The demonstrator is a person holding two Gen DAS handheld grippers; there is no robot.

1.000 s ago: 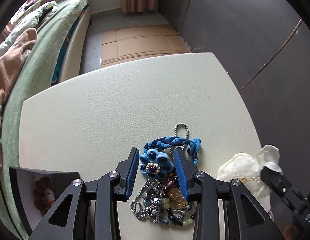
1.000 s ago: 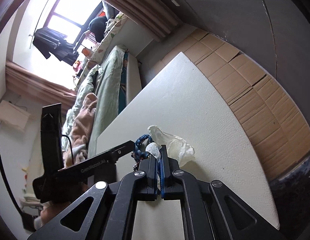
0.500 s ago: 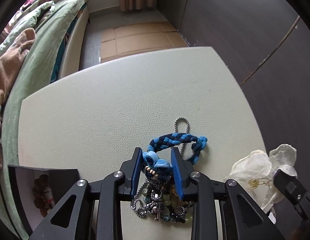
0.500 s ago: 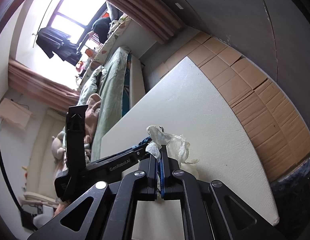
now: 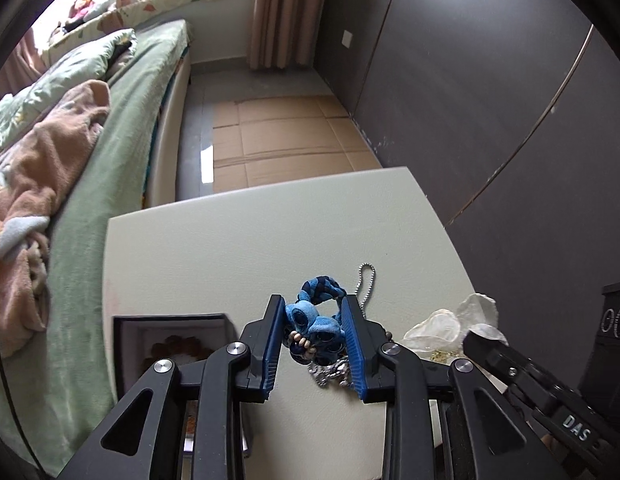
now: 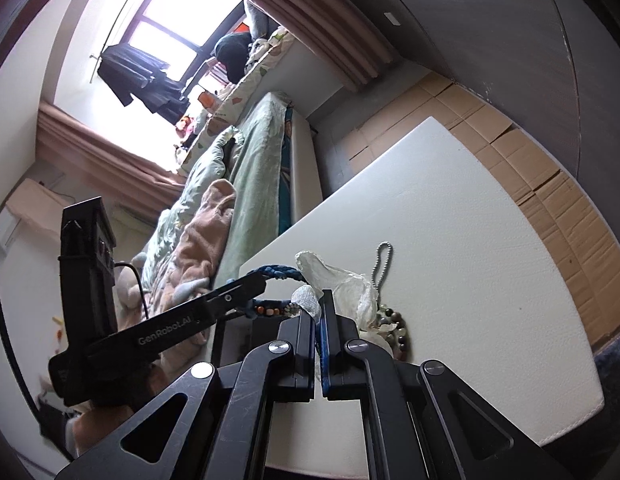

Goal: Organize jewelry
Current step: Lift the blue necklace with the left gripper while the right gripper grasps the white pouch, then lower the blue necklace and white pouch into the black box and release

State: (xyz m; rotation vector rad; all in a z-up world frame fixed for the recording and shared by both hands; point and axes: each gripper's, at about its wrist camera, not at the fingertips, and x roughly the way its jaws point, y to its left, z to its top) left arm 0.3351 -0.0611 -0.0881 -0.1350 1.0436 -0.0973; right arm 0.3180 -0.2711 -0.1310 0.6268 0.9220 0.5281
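Note:
My left gripper (image 5: 311,299) is shut on a blue fabric flower bracelet (image 5: 315,328), held up off the cream table (image 5: 230,248); its braided band (image 5: 321,286) loops above the fingertips. Below it a pile of chains and beads (image 5: 329,372) lies on the table, with a silver ball chain (image 5: 365,280) trailing out. My right gripper (image 6: 318,300) is shut on a white sheer pouch (image 6: 349,284), also in the left wrist view as the pouch (image 5: 449,328). In the right wrist view the left gripper (image 6: 230,300) carries the bracelet (image 6: 278,272) just left of the pouch.
An open dark box (image 5: 170,328) with brown beads (image 5: 178,346) inside stands at the table's left edge. A dark box (image 5: 613,320) with sparkly rings sits at the right. A bed with green bedding (image 5: 110,160) runs along the left; cardboard (image 5: 286,140) covers the floor beyond.
The left jaws closed on the flower bracelet and lifted it off the pile. The right gripper rose a little with the pouch.

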